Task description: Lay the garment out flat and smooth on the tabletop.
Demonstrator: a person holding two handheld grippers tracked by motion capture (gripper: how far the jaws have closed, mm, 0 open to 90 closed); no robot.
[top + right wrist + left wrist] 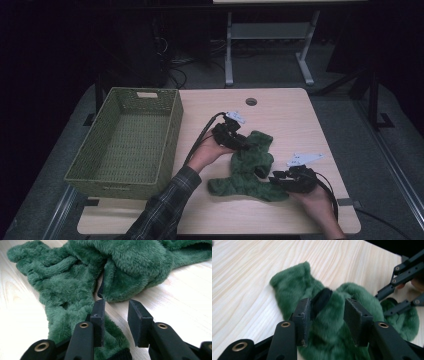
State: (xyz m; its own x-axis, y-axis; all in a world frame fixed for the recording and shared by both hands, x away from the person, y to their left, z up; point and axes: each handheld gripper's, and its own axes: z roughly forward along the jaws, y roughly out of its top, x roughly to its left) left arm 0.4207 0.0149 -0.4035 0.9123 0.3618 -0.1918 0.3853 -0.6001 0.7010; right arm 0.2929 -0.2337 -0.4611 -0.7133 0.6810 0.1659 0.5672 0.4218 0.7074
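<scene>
A green fleece garment [247,167] with black trim is seen lying crumpled on the right half of the wooden table [280,112], well apart from the green woven basket [125,142] standing empty at the left. In the left gripper view the fleece [332,322] is bunched up between the pads, with a black cuff [321,300] showing just past the near pad.

Risks, as judged: only a loose fold may be caught by the left gripper [235,137], so the pile could slip free when lifted. The black cuff could be pinched alone, and the rest would then trail and drag on the table. A snag on the basket rim is possible if the garment is carried low.

Left jaws: held moderately apart, with fleece lying between the pads; it is not yet clamped, so far as can be told.

Right gripper [277,179]: placed at the garment's near edge. In the right gripper view its jaws [116,315] are parted by a modest gap, bare table lies between them, and the left pad is touching fleece [75,282]. Nothing is held.
</scene>
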